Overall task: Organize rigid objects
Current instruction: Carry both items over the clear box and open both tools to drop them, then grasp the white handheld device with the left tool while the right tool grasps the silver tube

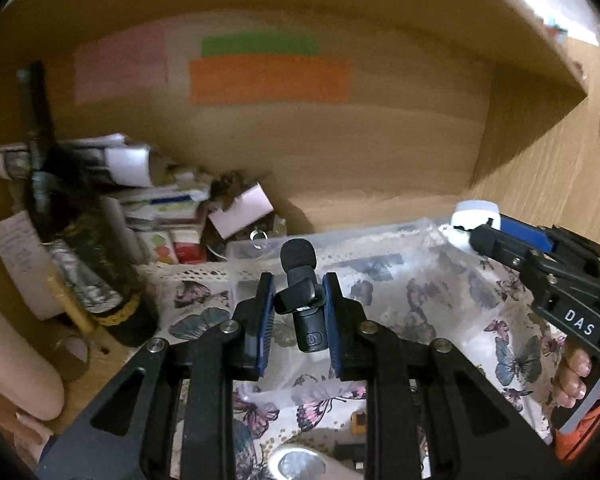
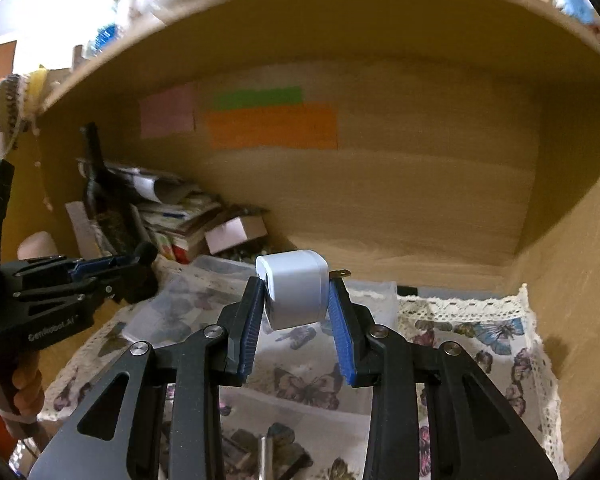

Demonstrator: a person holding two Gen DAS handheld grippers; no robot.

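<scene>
My left gripper (image 1: 299, 292) is shut on a small black clip-on microphone (image 1: 302, 300) with a foam tip, held above a clear plastic box (image 1: 380, 236) on a butterfly-print cloth. My right gripper (image 2: 296, 300) is shut on a white plug adapter (image 2: 294, 294) with a metal prong on its right side, also held above the clear box (image 2: 376, 292). The right gripper (image 1: 476, 232) with the white adapter (image 1: 474, 216) shows at the right of the left wrist view. The left gripper (image 2: 140, 264) with the microphone's foam tip (image 2: 146, 250) shows at the left of the right wrist view.
Both grippers are inside a wooden shelf compartment. A dark bottle (image 1: 80, 240) and a heap of papers and small boxes (image 1: 172, 208) fill the back left corner. Coloured paper notes (image 1: 268, 78) are stuck on the back wall. A tape roll (image 1: 300, 462) lies near the front.
</scene>
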